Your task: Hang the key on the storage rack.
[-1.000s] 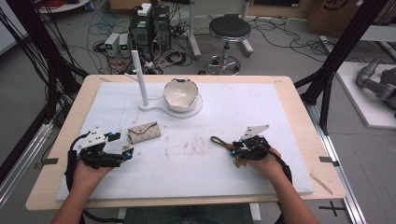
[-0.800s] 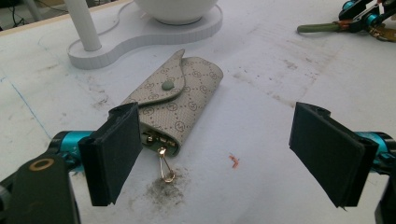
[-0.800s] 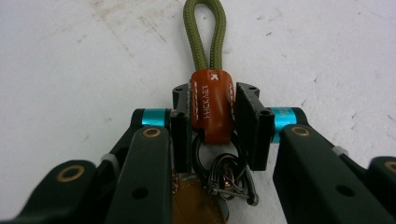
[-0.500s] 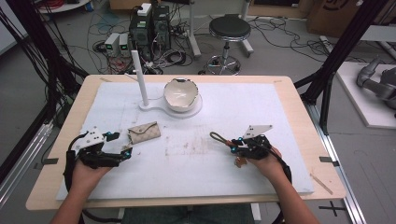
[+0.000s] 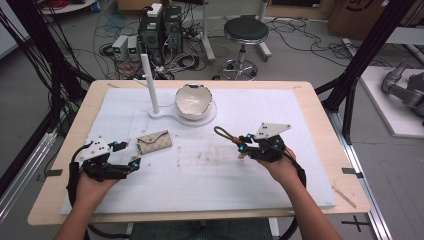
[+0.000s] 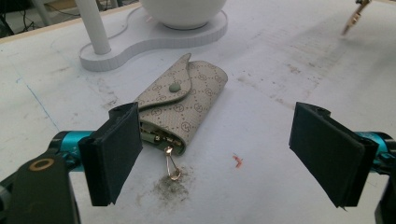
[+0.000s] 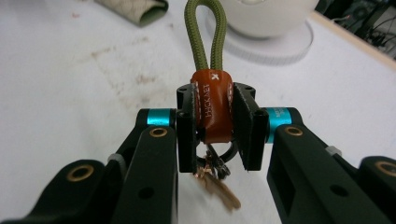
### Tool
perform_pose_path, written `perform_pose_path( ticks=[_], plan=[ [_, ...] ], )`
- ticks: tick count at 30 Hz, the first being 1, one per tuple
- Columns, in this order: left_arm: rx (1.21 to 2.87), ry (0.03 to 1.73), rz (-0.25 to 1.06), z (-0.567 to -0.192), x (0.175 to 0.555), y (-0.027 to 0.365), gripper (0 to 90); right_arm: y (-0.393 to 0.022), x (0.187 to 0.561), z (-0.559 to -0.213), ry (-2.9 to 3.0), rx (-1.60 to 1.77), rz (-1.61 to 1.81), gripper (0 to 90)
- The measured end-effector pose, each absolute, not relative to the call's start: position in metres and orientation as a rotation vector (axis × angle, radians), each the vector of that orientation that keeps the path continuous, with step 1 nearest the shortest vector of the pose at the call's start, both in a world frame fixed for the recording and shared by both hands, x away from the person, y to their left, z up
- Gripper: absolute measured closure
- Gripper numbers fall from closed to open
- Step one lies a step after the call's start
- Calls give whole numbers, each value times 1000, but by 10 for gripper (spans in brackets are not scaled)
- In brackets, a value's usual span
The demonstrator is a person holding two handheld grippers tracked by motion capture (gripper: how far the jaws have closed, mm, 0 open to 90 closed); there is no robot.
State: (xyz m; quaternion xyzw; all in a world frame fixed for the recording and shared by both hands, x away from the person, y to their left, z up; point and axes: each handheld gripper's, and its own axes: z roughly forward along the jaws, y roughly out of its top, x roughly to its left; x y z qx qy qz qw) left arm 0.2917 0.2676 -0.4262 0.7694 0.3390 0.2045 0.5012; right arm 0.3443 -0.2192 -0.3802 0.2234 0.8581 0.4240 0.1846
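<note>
1. Where the right gripper (image 7: 215, 123) pinches it, keyring (image 7: 212, 105) clamped by its brown leather tab between both pads, lifted off the table (image 5: 310, 107); jaws lately closing, now pressed on the tab.
2. Long axis along the jaws: green cord loop (image 7: 205, 35) pointing away from the hand, toward the bowl (image 7: 266, 16); metal ring and a blurred coppery key (image 7: 219, 189) dangling below the pads.
3. In the high view, loop (image 5: 226, 134) sticking out left of the right gripper (image 5: 245, 146), just above the white mat (image 5: 210, 175), right of centre.
4. Stamped on the tab, reading sideways: "HICKAET", as far as legible, with a small cross mark near the top.
5. Left gripper (image 6: 219, 149) spread wide, pinching nothing, resting low at the mat's near-left part (image 5: 132, 165).
6. Just ahead of it, pouch (image 6: 180, 107) lying flat, beige with a printed monogram pattern too small to read, flap snapped shut, open end toward the left jaw, a gold clip (image 6: 172, 165) poking out onto the mat; pouch also seen from above (image 5: 154, 141).
7. Beyond the pouch, white stand (image 5: 165, 112) with an upright post (image 5: 150, 82), bowl (image 5: 192, 100) seated on its round base.
8. Mat scuffed and stained grey-brown near the middle, a small red mark beside the pouch; wooden table rim showing all round.
9. Past the table: grey floor, tangled cables, stacked electronics (image 5: 160, 27), a round stool (image 5: 245, 32), black frame struts at both sides.
</note>
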Motion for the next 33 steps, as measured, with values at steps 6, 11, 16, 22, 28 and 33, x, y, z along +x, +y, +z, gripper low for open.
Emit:
perform_pose_path(
  ticks=[6, 11, 16, 22, 28, 33],
  plan=[
    [1864, 812, 499, -426, 291, 267, 171, -202, 355, -361, 2389, 572, 1209, 731],
    [1867, 812, 501, -425, 290, 268, 170, -189, 364, -350, 2374, 546, 1215, 731],
    [1871, 813, 501, -426, 290, 268, 170, -170, 375, -332, 2358, 488, 1208, 730],
    [1872, 814, 499, -425, 290, 268, 171, -147, 386, -311, 2337, 442, 1205, 730],
    [1876, 811, 496, -426, 291, 266, 171, -122, 397, -297, 2322, 413, 1182, 730],
    [1876, 812, 495, -427, 291, 266, 171, -95, 409, -287, 2327, 369, 1177, 730]
  ],
)
